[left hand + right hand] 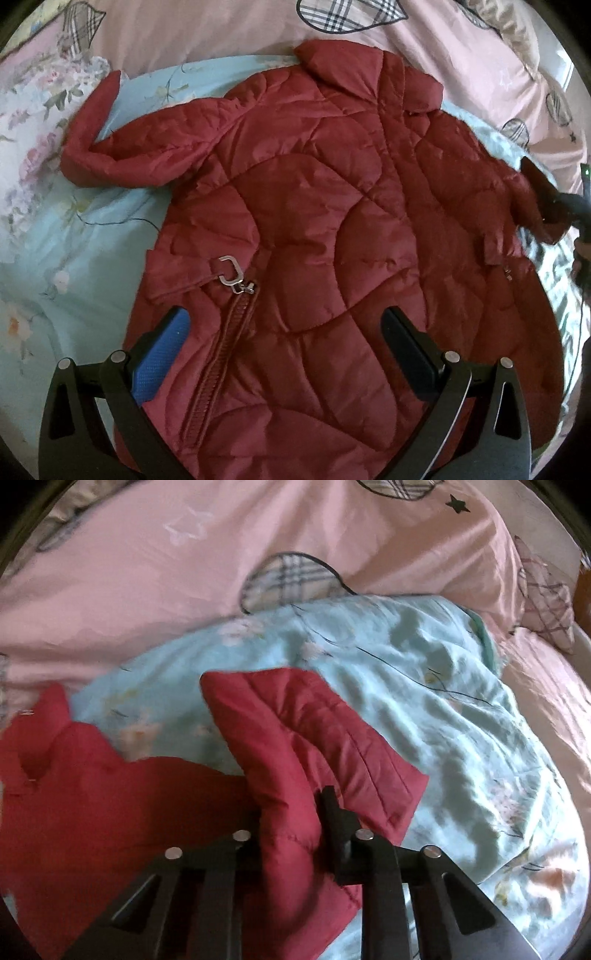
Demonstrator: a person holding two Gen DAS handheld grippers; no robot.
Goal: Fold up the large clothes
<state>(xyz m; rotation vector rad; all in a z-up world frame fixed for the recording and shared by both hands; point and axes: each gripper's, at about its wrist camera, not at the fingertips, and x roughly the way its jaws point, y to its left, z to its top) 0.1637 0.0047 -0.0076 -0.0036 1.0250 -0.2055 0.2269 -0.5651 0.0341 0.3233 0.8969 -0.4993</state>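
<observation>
Red quilted jacket (314,221) looks soft, puffy, slippery; right gripper (291,827) clamps its sleeve cuff (314,731) at 3 o'clock, left gripper (284,350) hangs unclenched over the hem.

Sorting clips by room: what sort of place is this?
Probably a bedroom: the red quilted jacket lies on a bed with a pale blue floral quilt and a pink duvet.

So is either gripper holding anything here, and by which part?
The right gripper is shut on the red quilted jacket, pinching its sleeve near the cuff end. The left gripper holds nothing; its jaws stand open over the jacket.
</observation>
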